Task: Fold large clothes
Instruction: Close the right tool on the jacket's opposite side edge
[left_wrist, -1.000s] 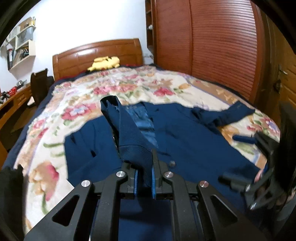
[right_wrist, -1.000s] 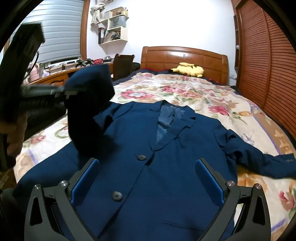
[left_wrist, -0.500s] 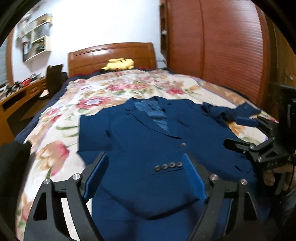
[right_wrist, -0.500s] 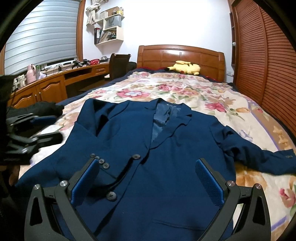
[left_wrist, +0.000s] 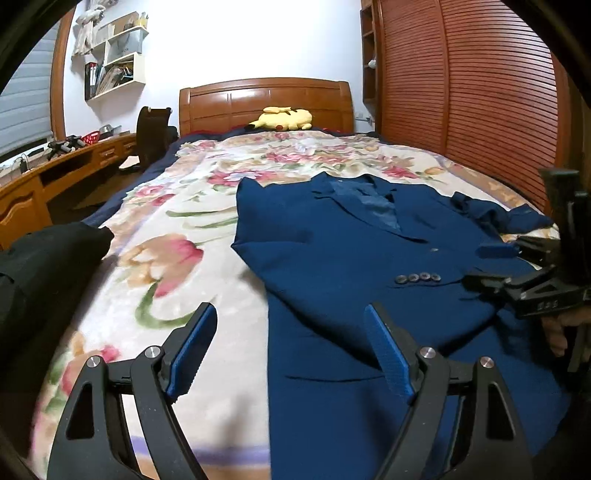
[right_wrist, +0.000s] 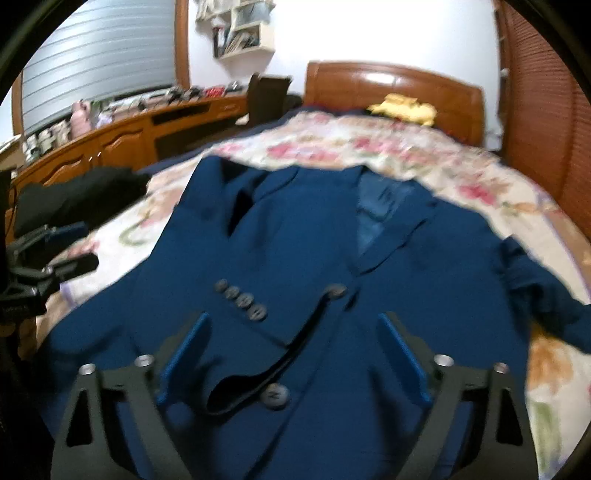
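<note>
A navy blue suit jacket (left_wrist: 332, 258) (right_wrist: 406, 314) lies face up on the floral bedspread (left_wrist: 177, 266). One sleeve is folded across its front, its cuff buttons (left_wrist: 417, 277) (right_wrist: 240, 299) showing; the other sleeve (right_wrist: 546, 295) stretches out to the right. My left gripper (left_wrist: 290, 317) hangs open and empty over the jacket's left edge. My right gripper (right_wrist: 293, 319) hovers low over the folded cuff and front buttons. Its jaws are closing, but the pads stand apart and press on nothing. Each gripper shows at the other view's edge: the right gripper (left_wrist: 517, 273), the left gripper (right_wrist: 55, 254).
A black garment (left_wrist: 44, 266) (right_wrist: 81, 195) lies at the bed's left side. A yellow plush toy (left_wrist: 284, 118) rests by the wooden headboard (left_wrist: 266, 99). A louvred wardrobe (left_wrist: 480, 92) runs along the right; a desk (right_wrist: 110, 144) and a chair (left_wrist: 151, 129) stand left.
The left gripper let go of the sleeve, which now lies folded across the jacket's front, and swung left and down. The right gripper dropped closer to the jacket, its jaws narrower.
</note>
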